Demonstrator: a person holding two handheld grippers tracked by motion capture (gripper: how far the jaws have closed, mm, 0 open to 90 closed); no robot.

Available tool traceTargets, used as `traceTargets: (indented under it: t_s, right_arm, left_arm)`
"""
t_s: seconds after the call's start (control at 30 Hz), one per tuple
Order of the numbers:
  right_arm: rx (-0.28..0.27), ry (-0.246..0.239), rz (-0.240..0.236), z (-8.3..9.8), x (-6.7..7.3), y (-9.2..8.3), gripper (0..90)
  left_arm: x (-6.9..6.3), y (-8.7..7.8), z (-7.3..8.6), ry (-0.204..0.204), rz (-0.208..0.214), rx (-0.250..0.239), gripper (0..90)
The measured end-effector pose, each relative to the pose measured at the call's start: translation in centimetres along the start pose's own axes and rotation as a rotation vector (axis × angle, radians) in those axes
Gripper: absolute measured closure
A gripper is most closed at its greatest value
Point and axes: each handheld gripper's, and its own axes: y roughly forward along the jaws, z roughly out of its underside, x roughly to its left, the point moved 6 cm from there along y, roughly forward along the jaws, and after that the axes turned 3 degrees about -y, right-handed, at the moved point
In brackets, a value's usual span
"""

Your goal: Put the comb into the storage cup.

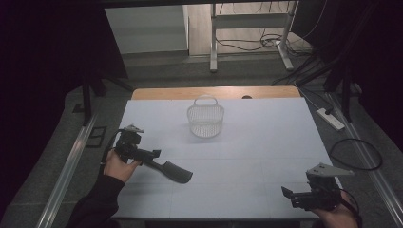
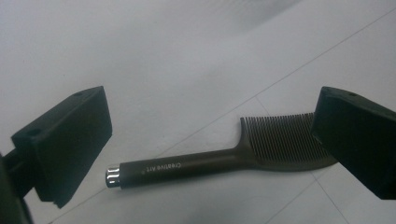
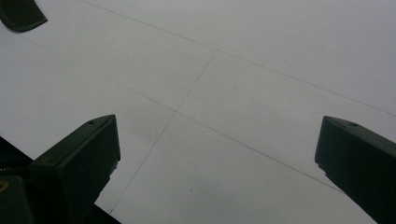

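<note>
Dark plastic comb with a round handle and a silver end cap: flat on the white sheeted surface, near the front left corner. Long axis diagonal in the high view, handle end toward the left and slightly away from the person, toothed head toward the right and nearer the front edge. In the left gripper view, long axis nearly level across the frame; silver cap at the left, teeth at the right and pointing up in the frame; printed lettering along the handle.

Left tool: held in the left hand, aimed along the surface toward the comb. In the left gripper view, 2 black jaws wide apart, 1 on each side of the comb; the right jaw overlaps the tooth end in the frame. Contact with the comb: cannot tell.

Right tool: near the front right corner, well apart from the comb, pointed left. In the right gripper view, 2 jaws spread wide over bare sheet.

White wire basket with a loop handle: upright near the far middle of the surface, well apart from both tools.
</note>
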Motion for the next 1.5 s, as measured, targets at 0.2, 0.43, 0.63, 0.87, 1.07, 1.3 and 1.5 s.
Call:
traceTargets:
  t_s: [0.2,0.43,0.63,0.87,1.07,1.3,1.5]
  right_arm:
    - [0.004,-0.004,-0.002,0.0,0.1,0.0,0.4]
    - [0.006,-0.004,-0.005,0.0,0.0,0.1,0.4]
    - [0.005,-0.011,-0.011,0.0,0.1,0.1,0.4]
    - [0.009,-0.013,-0.012,0.0,0.1,0.1,0.6]
    - [0.011,-0.018,-0.017,0.0,0.2,0.1,0.9]
    - [0.013,-0.024,-0.020,0.0,0.3,0.2,1.1]
    - [0.020,-0.034,-0.023,0.0,0.4,0.2,1.6]
  left_arm:
    - [0.3,0.8,-0.4,-0.001,0.009,0.015,0.0]
    - [0.5,1.7,-0.7,0.005,0.004,0.048,0.7]
    - [0.9,1.7,-0.5,0.000,-0.035,0.065,27.0]
    - [1.6,1.4,-0.4,-0.026,-0.008,0.063,69.5]
    - [1.8,1.2,-0.4,-0.020,0.001,0.052,88.8]
    - [2.7,1.8,0.4,-0.033,-0.020,0.062,88.8]
    - [3.4,2.3,1.4,-0.042,-0.031,0.083,88.8]
